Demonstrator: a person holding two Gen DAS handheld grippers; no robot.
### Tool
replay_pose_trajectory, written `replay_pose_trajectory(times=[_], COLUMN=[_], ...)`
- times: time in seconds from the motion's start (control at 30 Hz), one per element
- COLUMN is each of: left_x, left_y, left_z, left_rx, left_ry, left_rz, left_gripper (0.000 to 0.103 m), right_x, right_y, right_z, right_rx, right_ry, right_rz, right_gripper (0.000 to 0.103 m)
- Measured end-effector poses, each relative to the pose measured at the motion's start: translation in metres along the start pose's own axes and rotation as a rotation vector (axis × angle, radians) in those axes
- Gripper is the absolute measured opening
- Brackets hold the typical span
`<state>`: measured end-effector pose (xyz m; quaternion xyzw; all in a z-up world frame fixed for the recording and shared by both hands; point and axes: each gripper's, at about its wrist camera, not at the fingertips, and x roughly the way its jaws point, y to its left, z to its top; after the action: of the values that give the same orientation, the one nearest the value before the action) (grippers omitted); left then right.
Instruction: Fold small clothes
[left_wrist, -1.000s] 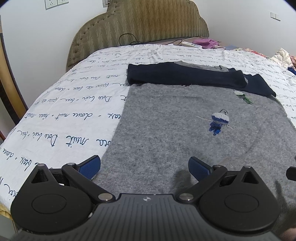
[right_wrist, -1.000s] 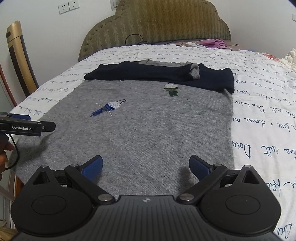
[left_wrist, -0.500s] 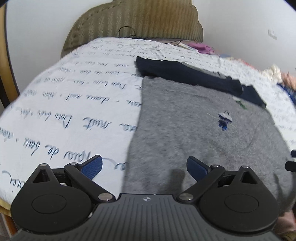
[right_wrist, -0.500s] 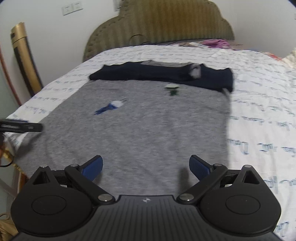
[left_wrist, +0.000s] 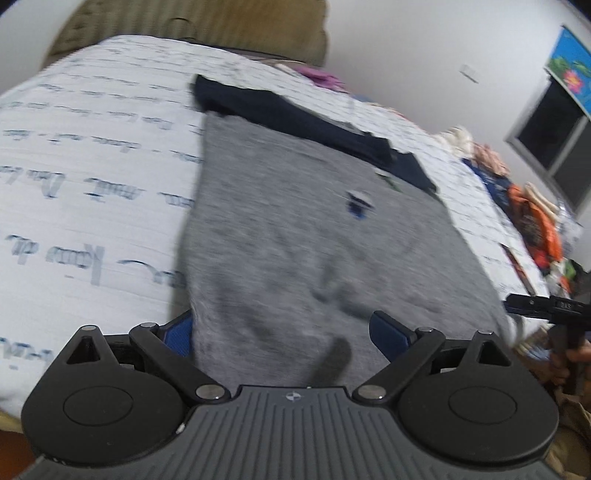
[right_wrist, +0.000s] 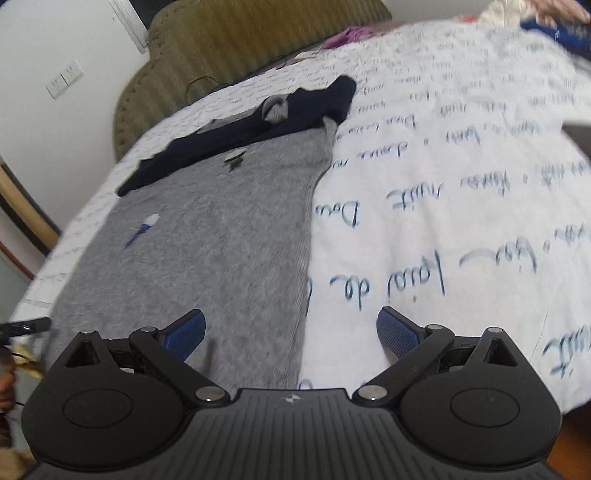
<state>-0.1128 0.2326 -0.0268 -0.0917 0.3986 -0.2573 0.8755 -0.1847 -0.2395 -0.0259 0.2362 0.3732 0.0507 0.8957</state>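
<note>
Swung outward from the garment's middle since a second ago: left claw (left_wrist: 282, 330) and right claw (right_wrist: 291, 332), both released, now straddle the grey sweater (left_wrist: 314, 240)'s near corners on the bed (right_wrist: 461, 166). Probably set for pinching those corners to start the fold.

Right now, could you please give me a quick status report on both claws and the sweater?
Both claws open, left claw and right claw at grey sweater's near corners. Sweater flat on bedspread, ungripped. Nothing in the way.
</note>
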Motion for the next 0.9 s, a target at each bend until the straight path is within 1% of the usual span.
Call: replay_pose_trajectory(times=[0.03,0.13,0.2,0.23,0.27,0.3,0.33,0.37,0.4,0.43,0.47,0.5,0.63,0.77,0.83,0.9], left_x=[0.001,0.004,0.005,0.005,0.006,0.006,0.006,0.007,0.008,0.008,0.010,0.009,0.004,-0.006,-0.010,-0.011], left_y=[-0.002,-0.007,-0.008,-0.009,-0.009,-0.009,-0.009,-0.008,-0.007,-0.005,-0.004,-0.002,-0.010,-0.024,-0.032,-0.040], left_z=[-0.001,-0.003,-0.004,-0.004,-0.005,-0.005,-0.004,-0.004,-0.002,-0.001,0.001,0.002,0.011,0.031,0.045,0.059], left_rx=[0.005,0.018,0.017,0.019,0.019,0.017,0.015,0.013,0.008,-0.002,-0.018,-0.029,-0.032,-0.028,-0.017,-0.008], left_ry=[0.002,0.001,-0.001,-0.002,-0.004,-0.004,-0.001,0.003,0.009,0.015,0.023,0.023,0.013,-0.028,-0.052,-0.072], left_rz=[-0.010,-0.018,-0.012,-0.010,-0.007,-0.003,0.002,0.011,0.020,0.026,0.027,0.026,0.028,-0.015,-0.017,-0.009], left_gripper=[0.093,0.087,0.078,0.076,0.070,0.060,0.054,0.041,0.026,0.017,0.012,0.010,0.009,0.009,0.009,0.009], right_x=[-0.002,-0.001,0.003,0.004,0.006,0.009,0.010,0.012,0.015,0.017,0.020,0.023,0.018,0.007,0.003,0.001], right_y=[-0.001,0.002,0.010,0.014,0.019,0.022,0.027,0.035,0.044,0.052,0.057,0.060,0.065,0.069,0.070,0.070], right_z=[-0.002,-0.008,-0.015,-0.018,-0.020,-0.023,-0.025,-0.027,-0.028,-0.028,-0.028,-0.027,-0.021,-0.002,0.014,0.031], right_rx=[0.007,0.019,0.016,0.016,0.017,0.026,0.026,0.005,-0.033,-0.072,-0.096,-0.116,-0.145,-0.143,-0.138,-0.142], right_ry=[0.006,0.052,0.085,0.092,0.099,0.107,0.104,0.102,0.100,0.094,0.088,0.088,0.077,0.040,0.007,-0.028], right_rz=[0.033,0.172,0.265,0.299,0.332,0.369,0.385,0.375,0.344,0.292,0.230,0.194,0.183,0.244,0.271,0.276], right_gripper=[0.101,0.102,0.102,0.102,0.101,0.101,0.095,0.078,0.064,0.029,0.014,0.014,0.012,0.012,0.012,0.012])
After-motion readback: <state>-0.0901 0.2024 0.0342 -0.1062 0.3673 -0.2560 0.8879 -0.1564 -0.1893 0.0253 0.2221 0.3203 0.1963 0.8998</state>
